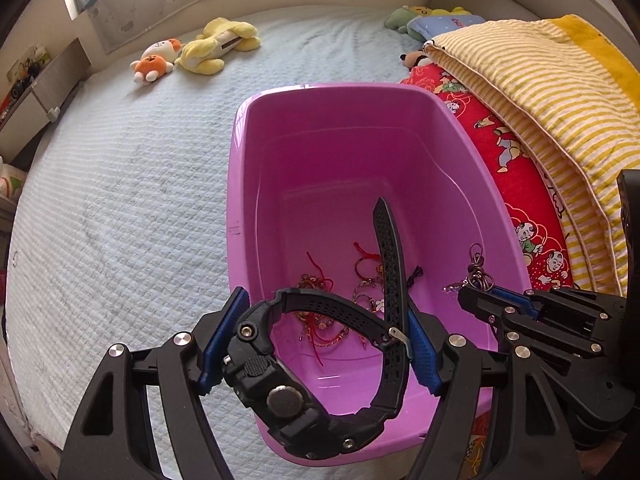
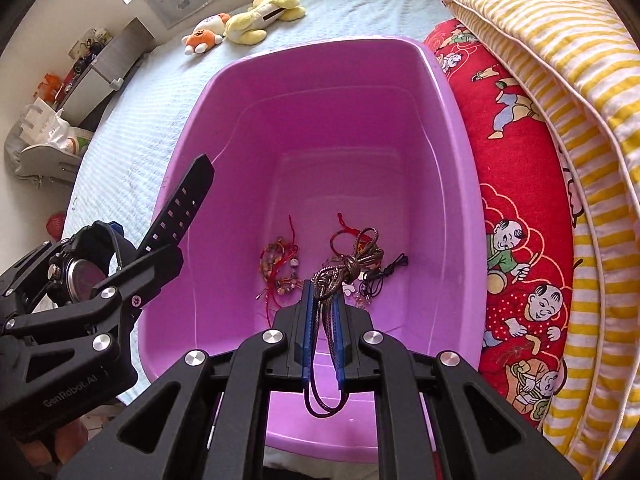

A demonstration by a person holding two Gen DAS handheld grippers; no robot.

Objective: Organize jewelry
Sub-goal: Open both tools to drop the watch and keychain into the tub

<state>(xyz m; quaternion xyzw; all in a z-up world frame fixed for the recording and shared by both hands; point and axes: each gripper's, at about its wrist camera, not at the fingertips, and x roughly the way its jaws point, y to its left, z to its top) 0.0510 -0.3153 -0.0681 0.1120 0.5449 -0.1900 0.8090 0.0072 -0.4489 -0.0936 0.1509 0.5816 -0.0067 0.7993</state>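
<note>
A purple plastic tub stands on the bed. Several red string bracelets lie on its floor. My left gripper is shut on a black wristwatch and holds it over the tub's near left rim, one strap sticking up. My right gripper is shut on a brown braided cord necklace with metal rings, above the tub's near end.
The tub rests on a pale blue quilted bedspread. A red printed quilt and a yellow striped blanket lie against its right side. Plush toys lie at the far end.
</note>
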